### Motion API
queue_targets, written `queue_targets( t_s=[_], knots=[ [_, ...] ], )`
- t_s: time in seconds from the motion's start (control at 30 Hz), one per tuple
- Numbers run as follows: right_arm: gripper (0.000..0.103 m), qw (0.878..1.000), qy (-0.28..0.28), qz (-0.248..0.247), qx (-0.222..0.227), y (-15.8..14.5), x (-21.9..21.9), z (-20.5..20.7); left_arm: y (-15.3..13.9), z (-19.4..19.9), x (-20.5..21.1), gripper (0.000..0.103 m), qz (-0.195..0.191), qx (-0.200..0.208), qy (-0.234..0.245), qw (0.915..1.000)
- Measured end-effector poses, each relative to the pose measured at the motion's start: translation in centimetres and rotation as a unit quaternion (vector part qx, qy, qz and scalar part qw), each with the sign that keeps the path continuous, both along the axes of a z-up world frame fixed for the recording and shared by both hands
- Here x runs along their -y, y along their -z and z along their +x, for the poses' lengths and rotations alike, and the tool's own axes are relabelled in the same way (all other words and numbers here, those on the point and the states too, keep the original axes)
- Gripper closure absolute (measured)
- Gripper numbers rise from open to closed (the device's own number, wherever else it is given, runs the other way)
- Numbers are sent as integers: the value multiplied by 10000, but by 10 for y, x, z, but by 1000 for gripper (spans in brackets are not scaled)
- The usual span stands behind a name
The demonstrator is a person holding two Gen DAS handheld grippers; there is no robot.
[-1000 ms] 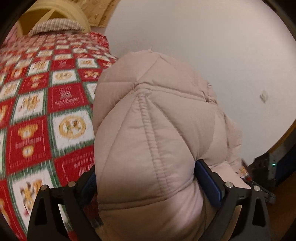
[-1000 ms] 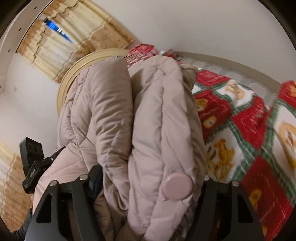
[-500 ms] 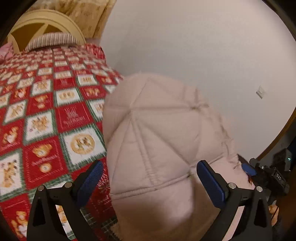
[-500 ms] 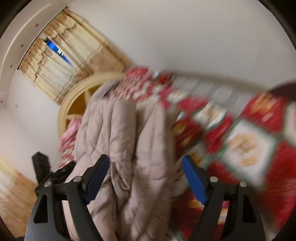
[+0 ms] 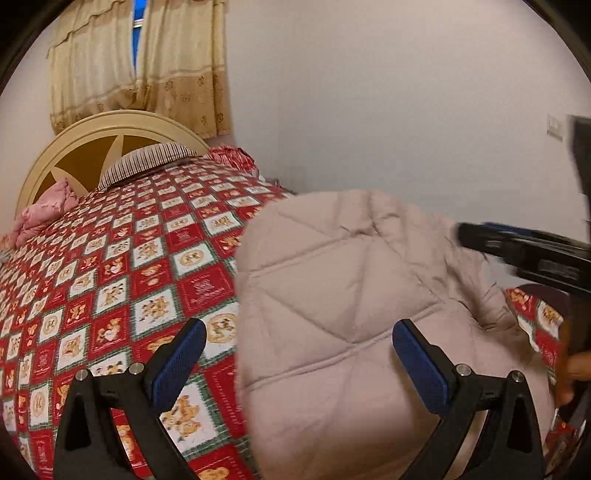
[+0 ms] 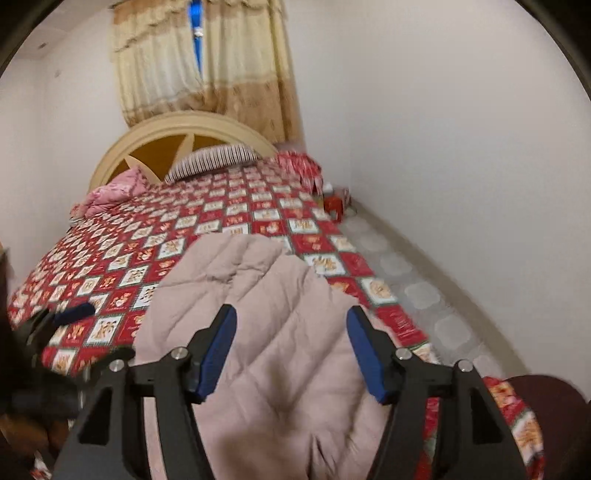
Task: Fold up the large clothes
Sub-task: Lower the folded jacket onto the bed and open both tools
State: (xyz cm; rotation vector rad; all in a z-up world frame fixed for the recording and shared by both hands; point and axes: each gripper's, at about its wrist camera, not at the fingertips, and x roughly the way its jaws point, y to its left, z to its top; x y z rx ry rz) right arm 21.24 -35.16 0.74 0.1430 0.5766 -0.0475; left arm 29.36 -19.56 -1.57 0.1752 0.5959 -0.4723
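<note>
Right gripper closing above, seemingly clear of, folded jacket, bedspread

A bed fills the room, spread with a red, white and green checked quilt printed with bears. At its head stands a cream arched headboard with brown panels, and a striped pillow leans against it beside a pink bundle. Above hang beige curtains, a strip of blue window showing through the gap. Plain white walls run down the side, with a switch plate on one. Between bed and wall, pale patterned floor tiles, and a red object in the far corner.
</note>
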Motion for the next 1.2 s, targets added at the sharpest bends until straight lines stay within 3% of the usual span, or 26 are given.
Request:
queue_targets(
  t_s=[0.07, 0.13, 0.27, 0.4, 0.5, 0.6, 0.8, 0.97, 1.1, 1.13, 1.2],
  knots=[
    [53, 9993, 3, 165, -348, 21, 5, 19, 11, 10, 18, 1, 261, -58, 10, 9996],
    [54, 9972, 59, 199, -714, 50, 14, 29, 19, 18, 27, 1, 359, -89, 3, 9993],
    [54, 9951, 211, 702, -663, 79, 29, 16, 28, 31, 38, 1, 181, -326, 188, 9991],
    [56, 9868, 548, 1399, -609, 99, 43, 4, 36, 34, 56, 1, 505, -153, 401, 9978],
    [56, 9870, 699, 1303, -637, 99, 40, 8, 44, 41, 62, 1, 604, -86, 458, 9971],
    [56, 9873, 756, 1264, -601, 104, 41, 14, 54, 47, 62, 1, 441, -62, 403, 9982],
    [56, 9885, 818, 1108, -627, 102, 36, 19, 56, 35, 66, 1, 611, 136, 325, 9975],
    [55, 9924, 843, 687, -573, 95, 24, 13, 41, 18, 49, 1, 701, -158, 460, 9964],
    [53, 9925, 812, 582, -706, 90, 26, 14, 23, -8, 32, 1, 784, 35, 406, 9961],
    [50, 9921, 841, 538, -764, 85, 26, 12, 18, -18, 29, 1, 865, 169, 397, 9953],
    [31, 9914, 926, 430, -815, 74, 23, 1, 14, -34, 25, 1, 1028, 401, 386, 9931]
  ],
)
